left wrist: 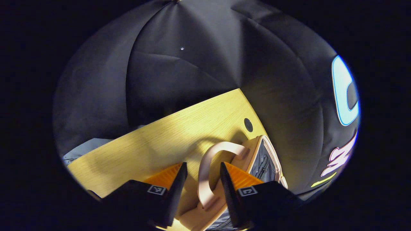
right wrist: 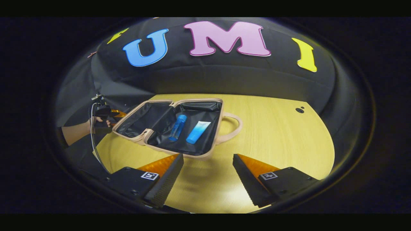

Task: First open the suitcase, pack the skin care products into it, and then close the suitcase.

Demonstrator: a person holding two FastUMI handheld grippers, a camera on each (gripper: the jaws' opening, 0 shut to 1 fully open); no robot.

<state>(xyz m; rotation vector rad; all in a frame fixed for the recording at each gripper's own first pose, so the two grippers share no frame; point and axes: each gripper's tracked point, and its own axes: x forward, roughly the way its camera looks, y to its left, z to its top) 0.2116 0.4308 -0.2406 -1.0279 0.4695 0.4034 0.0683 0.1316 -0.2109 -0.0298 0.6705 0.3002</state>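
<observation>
Already the pink hard-shell suitcase (right wrist: 167, 128) is opened, with the blue bottle (right wrist: 178, 127) and blue tube (right wrist: 197, 132) packed; closing is left, both hand-held grippers (left wrist: 200, 179) (right wrist: 208, 175) spread, the left's around its handle (left wrist: 208, 166).

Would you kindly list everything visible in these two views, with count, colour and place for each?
suitcase: one, pale pink shell with black lining, lying open on the table, left of centre in the right gripper view
handle: one, pale pink, on the suitcase's side, between the left tongs' fingers
bottle: one, blue, lying in the right-hand half of the suitcase
tube: one, blue and white, beside the bottle in the same half
table: one, light wood, round-edged
hole: one, dark, in the tabletop's far right
left tongs: one, open around the handle
right tongs: one, open over bare tabletop
hand: one, holding the left tongs
</observation>
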